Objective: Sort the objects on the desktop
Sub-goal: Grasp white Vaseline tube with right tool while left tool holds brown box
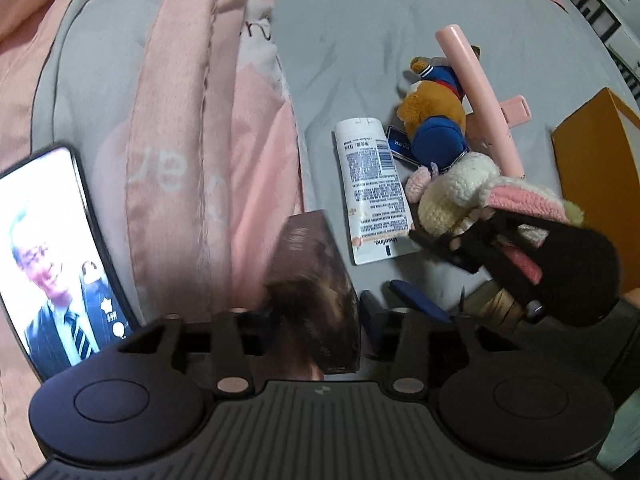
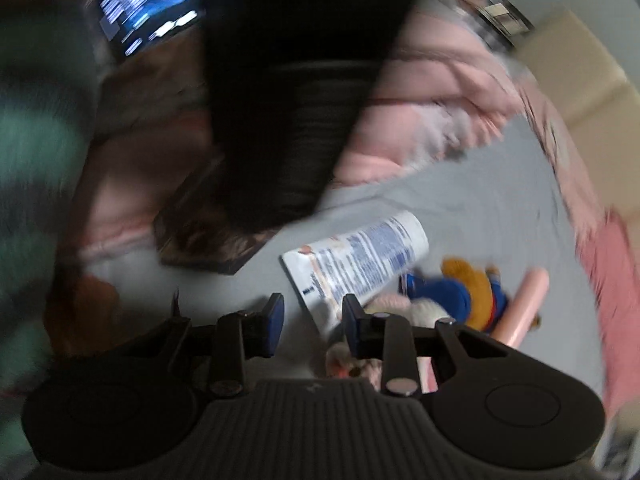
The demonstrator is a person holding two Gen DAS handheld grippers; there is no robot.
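- Here, on a bed doubling as a sorting surface, the left gripper (image 1: 314, 312) points steeply down over a dark brown box (image 1: 316, 264). Its jaws are spread to either side and appear released, not pressing.
- The box lies flat on the grey sheet (image 1: 360, 20), right against the edge of a pink quilt (image 1: 180, 120). It is well apart from the other items, which suggests it has been given a place of its own.
- The right gripper (image 2: 314, 320) sits low over the pile, its jaws parted with nothing between them. The crimped end of a white lotion tube (image 2: 356, 260) lies just beyond the gap, and that looks the likeliest next pick.
- The right wrist view is heavily smeared, so how near the pads are to the tube cannot be told.
- The unsorted things are bunched together beside the tube:
  - a brown bear plush (image 1: 436, 120) in blue
  - a cream-and-pink bunny plush (image 1: 460, 192) touching it
  - a long pink stick (image 1: 476, 92) running behind both
- An orange box (image 1: 600, 180) stands at the far right (possibly a destination, though nothing in view confirms it).
- A lit phone (image 1: 52, 260) is propped on the quilt, clear of the work.
- Because the soft toys crowd the tube's side, a careless closing could snag fur along with the plastic.
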